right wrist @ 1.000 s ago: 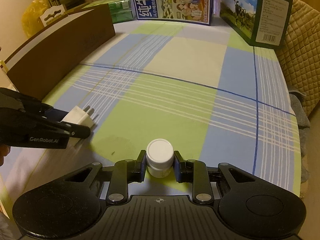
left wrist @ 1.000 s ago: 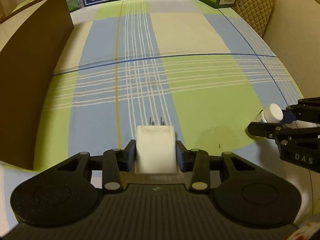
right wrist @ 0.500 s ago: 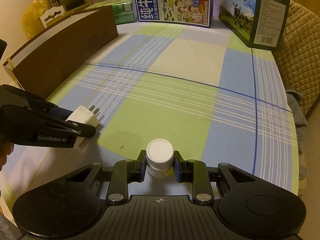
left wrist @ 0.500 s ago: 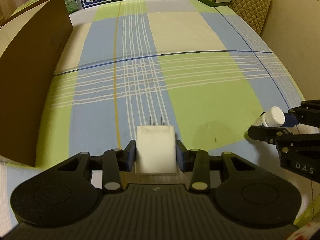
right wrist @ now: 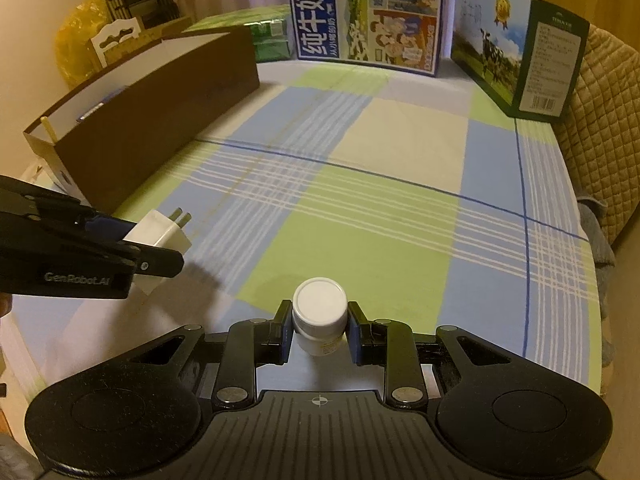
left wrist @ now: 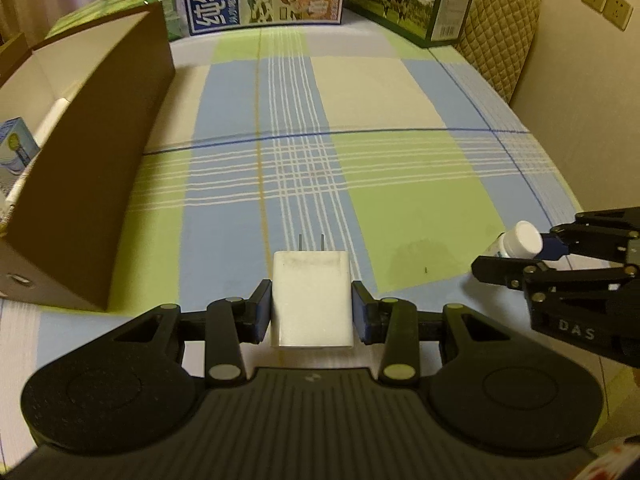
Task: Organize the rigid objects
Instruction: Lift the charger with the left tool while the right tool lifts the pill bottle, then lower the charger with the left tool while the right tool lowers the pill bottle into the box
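My left gripper (left wrist: 312, 312) is shut on a white plug adapter (left wrist: 311, 300), prongs pointing forward, held above the checked tablecloth. The adapter also shows in the right wrist view (right wrist: 160, 236), clamped in the left gripper (right wrist: 132, 248). My right gripper (right wrist: 319, 330) is shut on a small white-capped bottle (right wrist: 319, 316), upright, above the cloth. The bottle (left wrist: 518, 238) and right gripper (left wrist: 516, 252) show at the right edge of the left wrist view.
A long brown open box (left wrist: 92, 168) stands along the left, with small items inside (left wrist: 12, 148). Milk cartons (right wrist: 366, 16) and a green box (right wrist: 520, 52) stand at the far end. A quilted chair (right wrist: 604, 132) is at the right.
Both grippers have risen and pulled back slightly with their objects; the left view now looks over the brown box's rim. Grips are unchanged.
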The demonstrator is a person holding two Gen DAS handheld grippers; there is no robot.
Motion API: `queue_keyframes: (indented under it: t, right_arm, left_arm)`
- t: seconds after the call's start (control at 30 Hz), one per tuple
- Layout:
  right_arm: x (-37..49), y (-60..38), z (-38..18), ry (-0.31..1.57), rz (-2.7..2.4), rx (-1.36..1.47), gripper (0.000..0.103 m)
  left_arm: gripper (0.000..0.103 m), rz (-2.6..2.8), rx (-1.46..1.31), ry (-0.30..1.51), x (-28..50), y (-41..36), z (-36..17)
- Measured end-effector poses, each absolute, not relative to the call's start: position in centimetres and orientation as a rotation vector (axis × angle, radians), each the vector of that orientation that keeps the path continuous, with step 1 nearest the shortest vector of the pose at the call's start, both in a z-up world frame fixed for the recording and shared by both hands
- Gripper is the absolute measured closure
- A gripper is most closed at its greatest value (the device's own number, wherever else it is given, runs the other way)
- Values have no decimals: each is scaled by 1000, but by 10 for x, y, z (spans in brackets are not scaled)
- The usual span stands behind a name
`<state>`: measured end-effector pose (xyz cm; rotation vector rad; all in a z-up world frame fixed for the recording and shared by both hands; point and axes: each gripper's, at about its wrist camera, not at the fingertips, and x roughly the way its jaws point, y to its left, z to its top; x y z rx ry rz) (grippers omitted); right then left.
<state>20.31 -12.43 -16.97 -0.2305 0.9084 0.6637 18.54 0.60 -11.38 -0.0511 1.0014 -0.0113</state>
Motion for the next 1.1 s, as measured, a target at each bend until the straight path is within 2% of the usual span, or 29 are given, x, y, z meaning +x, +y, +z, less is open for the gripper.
queue_keyframes:
  t: [0.6, 1.1]
  right_arm:
    - [169, -62, -117, 847, 733, -185, 79]
    - [168, 38, -68, 731, 863, -171, 79]
  left_arm:
    - [67, 0, -96, 847, 131, 69, -37]
    - [67, 73, -105, 747, 118, 161, 6]
